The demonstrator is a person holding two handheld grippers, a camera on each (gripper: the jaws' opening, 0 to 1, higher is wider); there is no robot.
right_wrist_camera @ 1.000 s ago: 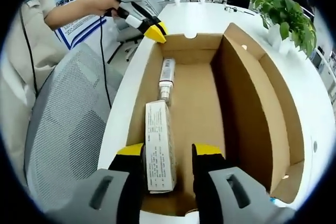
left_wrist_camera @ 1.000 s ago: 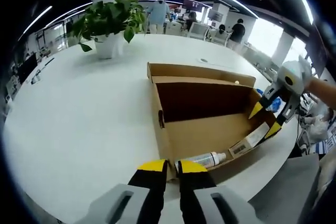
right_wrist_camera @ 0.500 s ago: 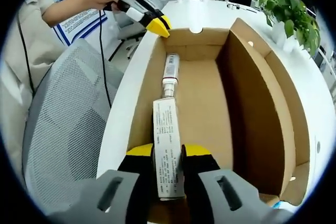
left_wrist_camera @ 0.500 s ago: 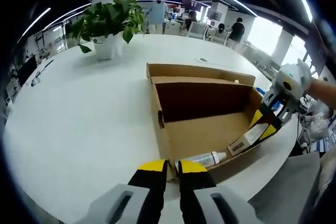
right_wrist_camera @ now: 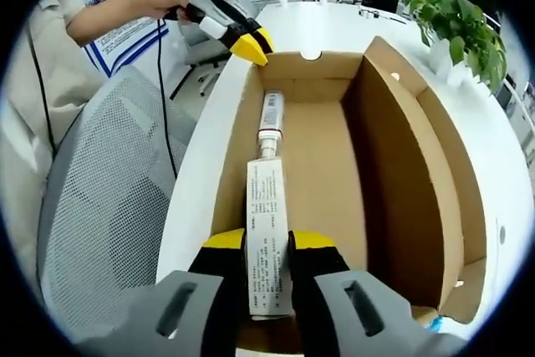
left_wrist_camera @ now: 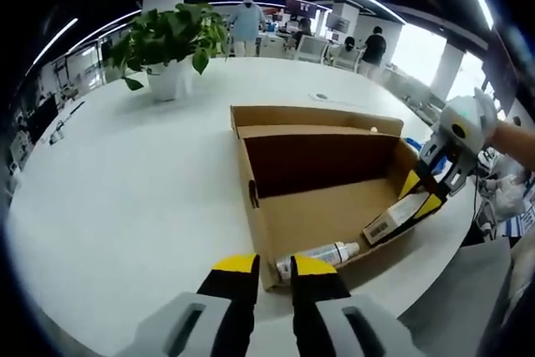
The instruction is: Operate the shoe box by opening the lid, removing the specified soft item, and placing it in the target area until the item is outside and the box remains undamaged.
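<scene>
Lid already open on the brown cardboard shoe box [right_wrist_camera: 393, 173]; removal under way.
A white printed carton [right_wrist_camera: 267, 240] is clamped by the right gripper [right_wrist_camera: 267, 244], not yet lifted out; the left gripper [left_wrist_camera: 272, 267] is nearly closed, empty.

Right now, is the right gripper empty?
No. In the right gripper view, the right gripper is shut on the white carton, held over the open box.

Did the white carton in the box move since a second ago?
Yes. The right tongs closed on the white carton and swung it away from the shoe box's side wall, lining it up behind the tube.
</scene>
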